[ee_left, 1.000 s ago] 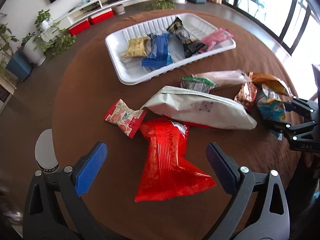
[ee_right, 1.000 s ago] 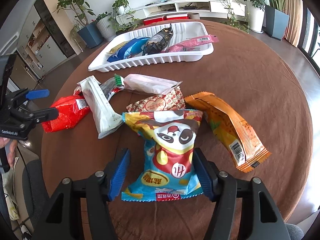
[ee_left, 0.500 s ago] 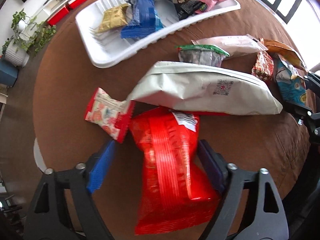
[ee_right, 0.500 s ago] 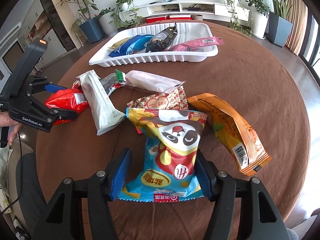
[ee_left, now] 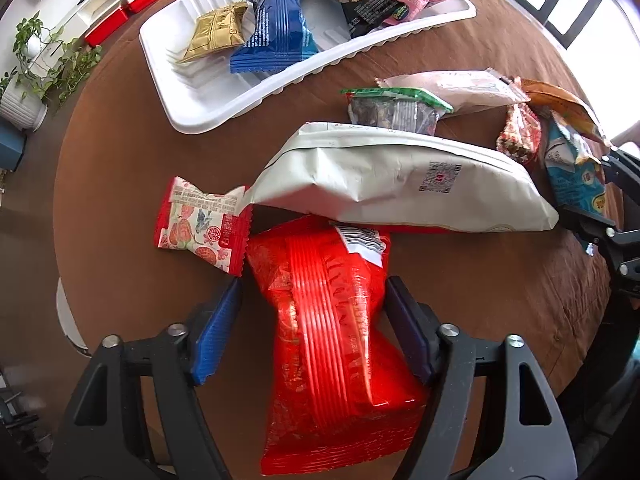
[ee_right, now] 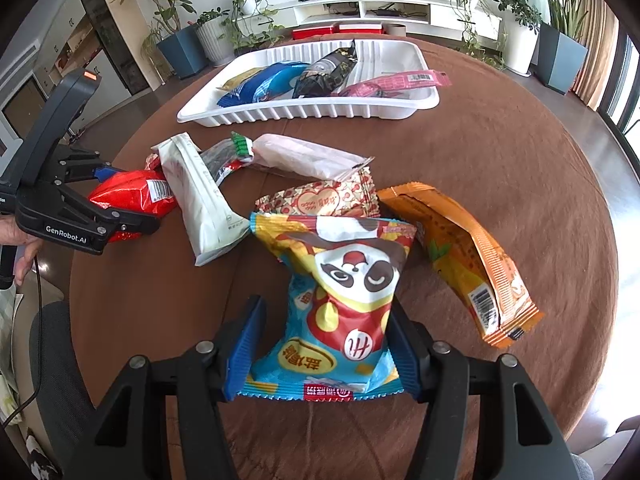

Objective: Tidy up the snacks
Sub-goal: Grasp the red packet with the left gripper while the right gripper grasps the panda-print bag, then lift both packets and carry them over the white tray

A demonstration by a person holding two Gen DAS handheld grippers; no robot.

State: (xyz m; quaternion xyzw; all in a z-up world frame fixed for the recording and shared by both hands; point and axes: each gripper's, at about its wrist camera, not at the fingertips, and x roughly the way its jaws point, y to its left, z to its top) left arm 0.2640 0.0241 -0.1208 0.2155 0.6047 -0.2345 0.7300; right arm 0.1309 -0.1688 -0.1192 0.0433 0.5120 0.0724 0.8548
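Left wrist view: my left gripper (ee_left: pixel 312 328) straddles the red snack bag (ee_left: pixel 336 344) on the brown table (ee_left: pixel 120 152); jaws have just been closing, right pad touching, left pad just clear, not yet clamped. Bag's top lies under the white pouch (ee_left: pixel 392 184). Right wrist view: my right gripper (ee_right: pixel 324 352) pinches the blue panda snack bag (ee_right: pixel 340 304), near the white tray (ee_right: pixel 304 114).

Potted plants (ee_right: pixel 180 20) along wall; white shelf unit (ee_right: pixel 400 6); red boxes (ee_right: pixel 336 31) beneath.
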